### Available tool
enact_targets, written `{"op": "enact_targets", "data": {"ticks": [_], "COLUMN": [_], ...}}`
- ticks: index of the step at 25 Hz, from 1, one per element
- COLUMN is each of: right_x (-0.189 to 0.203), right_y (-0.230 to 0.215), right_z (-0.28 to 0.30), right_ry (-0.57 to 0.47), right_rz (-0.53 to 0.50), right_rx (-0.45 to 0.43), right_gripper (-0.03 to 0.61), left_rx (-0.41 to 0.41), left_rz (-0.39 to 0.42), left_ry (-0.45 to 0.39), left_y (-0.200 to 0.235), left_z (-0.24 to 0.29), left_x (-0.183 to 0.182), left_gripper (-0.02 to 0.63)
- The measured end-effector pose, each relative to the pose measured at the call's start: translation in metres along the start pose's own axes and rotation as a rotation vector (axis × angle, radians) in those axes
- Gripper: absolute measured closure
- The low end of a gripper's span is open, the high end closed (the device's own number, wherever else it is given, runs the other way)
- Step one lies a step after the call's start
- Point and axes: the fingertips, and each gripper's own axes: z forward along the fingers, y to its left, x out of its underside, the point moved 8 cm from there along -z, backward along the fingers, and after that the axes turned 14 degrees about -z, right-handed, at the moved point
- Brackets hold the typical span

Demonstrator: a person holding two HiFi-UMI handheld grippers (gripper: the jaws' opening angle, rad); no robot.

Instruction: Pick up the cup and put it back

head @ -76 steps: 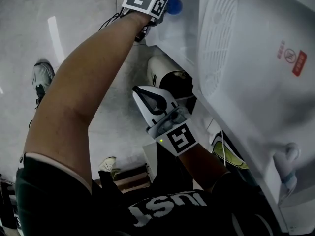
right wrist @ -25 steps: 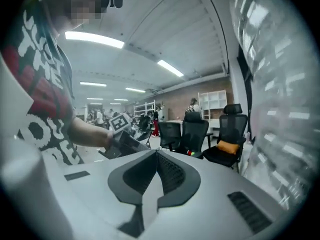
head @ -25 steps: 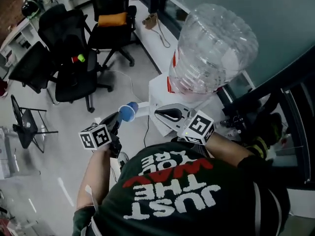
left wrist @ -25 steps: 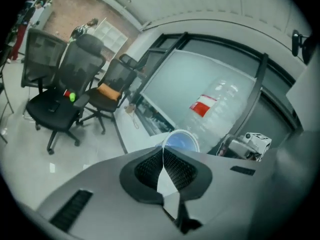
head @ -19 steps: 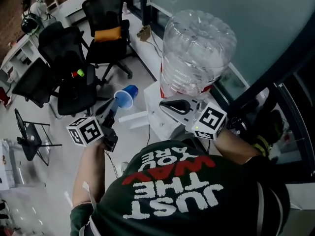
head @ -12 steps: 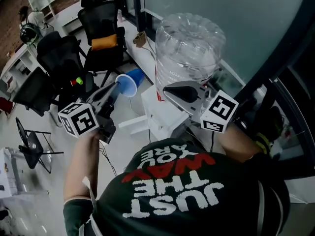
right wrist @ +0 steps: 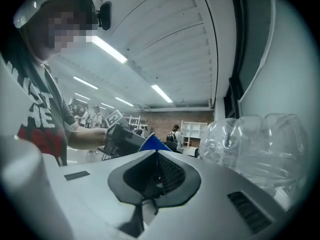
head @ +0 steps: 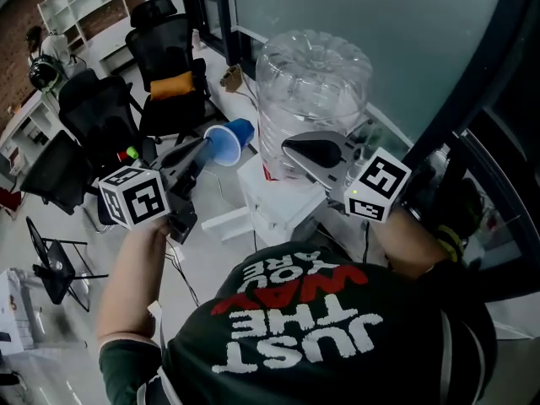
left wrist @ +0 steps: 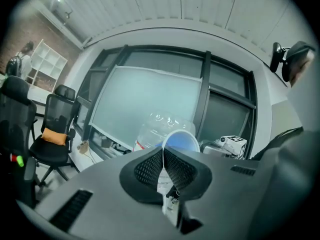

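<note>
A blue paper cup [head: 231, 140] lies tilted on its side in the air, mouth toward the left gripper [head: 207, 148], whose jaws are shut on the cup's rim. In the left gripper view the rim [left wrist: 180, 141] shows just above the closed pads [left wrist: 150, 167]. My right gripper [head: 291, 148] is shut with nothing in it, up against the clear water bottle [head: 312, 87] of a white dispenser [head: 268, 199]. The right gripper view shows the blue cup [right wrist: 152, 144] just past its closed tips, and the left gripper [right wrist: 121, 138] behind it.
Black office chairs [head: 173, 62], one with an orange cushion [head: 172, 84], stand on the floor at left. A frosted glass wall [head: 371, 15] with dark frames rises behind the dispenser. White shelving [head: 80, 7] is at the far left.
Both grippers have risen from low beside the dispenser to the height of the bottle. The cup has stayed in the left gripper and moved up and right, closer to the bottle.
</note>
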Motion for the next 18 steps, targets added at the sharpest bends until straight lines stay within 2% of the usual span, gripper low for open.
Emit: {"op": "enact_targets", "data": {"ticks": [12, 18], "right_x": [0.004, 0.005], "right_y": [0.004, 0.008], "right_z": [-0.004, 0.0], "right_ry": [0.025, 0.037], "right_rz": [-0.001, 0.005], "right_rx": [0.02, -0.006], "right_gripper": [0.545, 0.545], "left_rx": [0.031, 0.02], "left_rz": [0.0, -0.038], "left_ry": [0.012, -0.001], "left_y": [-0.002, 0.007], "left_z": [0.008, 0.002], "left_x": [0.0, 0.011], "left_gripper": [0.598, 0.598]}}
